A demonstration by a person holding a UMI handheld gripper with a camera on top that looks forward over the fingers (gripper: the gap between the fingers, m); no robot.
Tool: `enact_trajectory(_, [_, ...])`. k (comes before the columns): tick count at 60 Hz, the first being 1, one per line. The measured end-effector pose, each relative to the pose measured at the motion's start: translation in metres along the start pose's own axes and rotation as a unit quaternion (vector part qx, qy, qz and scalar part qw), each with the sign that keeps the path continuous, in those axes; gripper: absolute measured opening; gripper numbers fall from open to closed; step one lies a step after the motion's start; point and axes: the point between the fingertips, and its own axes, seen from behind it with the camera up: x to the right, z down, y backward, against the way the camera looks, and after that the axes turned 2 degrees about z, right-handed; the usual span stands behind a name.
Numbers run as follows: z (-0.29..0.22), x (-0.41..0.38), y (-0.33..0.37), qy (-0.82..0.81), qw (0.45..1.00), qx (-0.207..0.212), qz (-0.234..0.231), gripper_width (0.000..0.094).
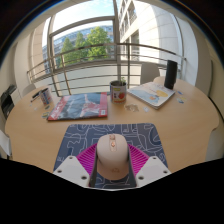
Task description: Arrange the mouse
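There is a single view, from a wide-angle camera riding on the tongs (112,168) and facing forward along their two fingers, which rise from the bottom of the frame. It sits low and close over the near edge of the worktop (190,120), looking across it toward the windows in the upper part of the frame.

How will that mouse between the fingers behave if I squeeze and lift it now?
The mouse looks like a rigid, smooth, rounded shell, so the pink pads may slip along its curved sides. It is probably light. Sitting flat on the mouse pad between the gripper fingers, it would likely slide rather than roll or tip.
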Motion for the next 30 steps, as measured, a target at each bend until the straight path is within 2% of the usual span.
enact_trajectory(6, [0.017, -0.004, -0.011, 0.004, 1.000, -0.018, -0.005, 0.0518])
enact_trajectory(10, [0.019, -0.004, -0.007, 0.012, 1.000, -0.013, 0.007, 0.0603])
enact_trajectory(13, [0.012, -0.002, 0.002, 0.023, 1.000, -0.008, 0.014, 0.0706])
enact_trajectory(16, [0.005, -0.004, 0.016, 0.029, 0.999, 0.000, 0.015, 0.0865])
enact_trajectory(19, [-0.001, -0.004, 0.032, 0.032, 0.999, 0.006, 0.020, 0.0822])
enact_trajectory(23, [-0.010, -0.004, 0.059, 0.029, 0.999, 0.013, 0.029, 0.0857])
enact_trajectory(30, [-0.023, -0.009, 0.111, 0.030, 0.998, 0.029, 0.035, 0.0850])
